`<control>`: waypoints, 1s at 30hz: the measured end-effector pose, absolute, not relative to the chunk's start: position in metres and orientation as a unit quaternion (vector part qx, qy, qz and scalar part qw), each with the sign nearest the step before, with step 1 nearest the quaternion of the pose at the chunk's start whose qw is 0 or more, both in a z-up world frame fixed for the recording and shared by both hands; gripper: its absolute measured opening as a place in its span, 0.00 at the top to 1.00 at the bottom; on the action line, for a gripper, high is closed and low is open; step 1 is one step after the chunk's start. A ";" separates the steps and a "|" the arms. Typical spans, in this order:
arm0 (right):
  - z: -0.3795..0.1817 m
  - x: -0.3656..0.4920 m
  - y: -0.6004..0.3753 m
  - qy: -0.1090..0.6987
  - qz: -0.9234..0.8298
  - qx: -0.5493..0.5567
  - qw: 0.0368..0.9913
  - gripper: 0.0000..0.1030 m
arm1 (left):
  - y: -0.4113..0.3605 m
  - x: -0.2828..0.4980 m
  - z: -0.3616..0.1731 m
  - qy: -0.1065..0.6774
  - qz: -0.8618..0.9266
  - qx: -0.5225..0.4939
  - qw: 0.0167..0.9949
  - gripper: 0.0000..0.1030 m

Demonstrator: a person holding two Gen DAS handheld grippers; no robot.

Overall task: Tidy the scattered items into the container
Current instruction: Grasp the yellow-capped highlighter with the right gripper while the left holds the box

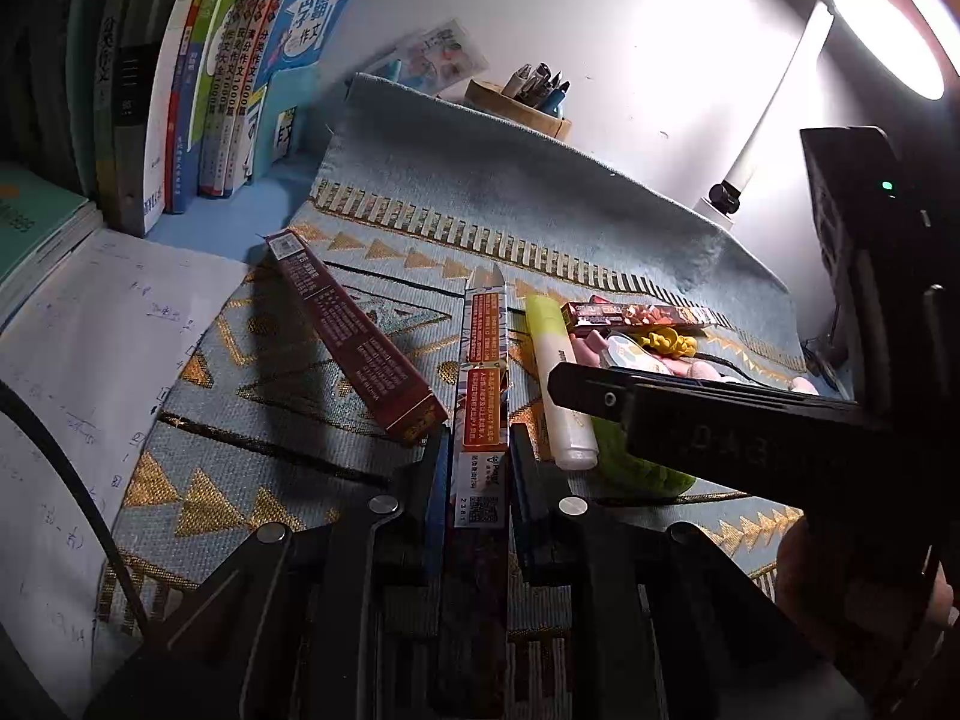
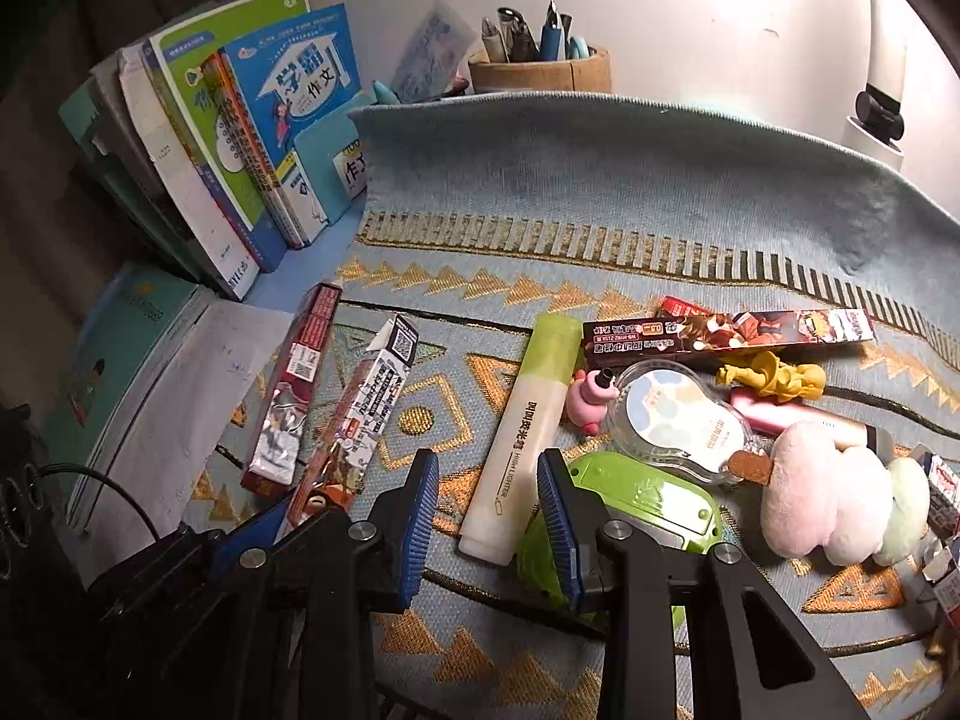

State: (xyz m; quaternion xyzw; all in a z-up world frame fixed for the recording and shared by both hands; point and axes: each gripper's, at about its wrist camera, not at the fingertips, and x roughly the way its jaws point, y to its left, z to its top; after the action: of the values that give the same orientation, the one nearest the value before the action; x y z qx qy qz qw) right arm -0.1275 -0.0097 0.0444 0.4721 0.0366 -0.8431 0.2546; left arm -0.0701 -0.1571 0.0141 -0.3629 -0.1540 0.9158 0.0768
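Observation:
My left gripper [image 1: 478, 456] is shut on a long white and orange pen box [image 1: 485, 360], which also shows in the right wrist view [image 2: 369, 402]. A dark red pen box [image 1: 354, 330] lies just left of it on the patterned cloth. My right gripper [image 2: 487, 498] is open around the near end of a pale yellow highlighter [image 2: 522, 438]; the highlighter lies between the fingers without being pinched. A wooden pen holder [image 2: 540, 69] with several pens stands at the back by the wall.
Right of the highlighter lie a green stapler-like object [image 2: 648, 504], a correction tape [image 2: 678, 420], a pink figure [image 2: 588, 402], a yellow figure [image 2: 774, 375], a cartoon pen box [image 2: 726, 330] and a pink plush [image 2: 810, 492]. Books [image 2: 240, 138] stand at the left, papers [image 1: 90, 360] beside them.

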 end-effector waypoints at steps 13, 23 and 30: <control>0.025 -0.145 -0.028 0.044 -0.853 0.464 0.234 0.75 | -0.158 -0.072 0.011 -0.159 0.914 -0.365 0.077 0.85; 0.068 -0.104 0.040 -0.061 -0.841 0.469 0.261 0.87 | -0.158 -0.072 0.007 -0.157 0.913 -0.368 0.083 0.85; 0.074 -0.028 0.104 -0.079 -0.829 0.482 0.275 0.87 | -0.156 -0.076 0.004 -0.149 0.909 -0.381 0.072 0.85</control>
State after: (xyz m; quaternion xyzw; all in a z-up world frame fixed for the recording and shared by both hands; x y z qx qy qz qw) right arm -0.0282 0.1039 0.0744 0.4815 -0.0791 -0.8285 0.2747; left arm -0.0757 -0.1562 0.0045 -0.3813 -0.1493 0.9094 0.0724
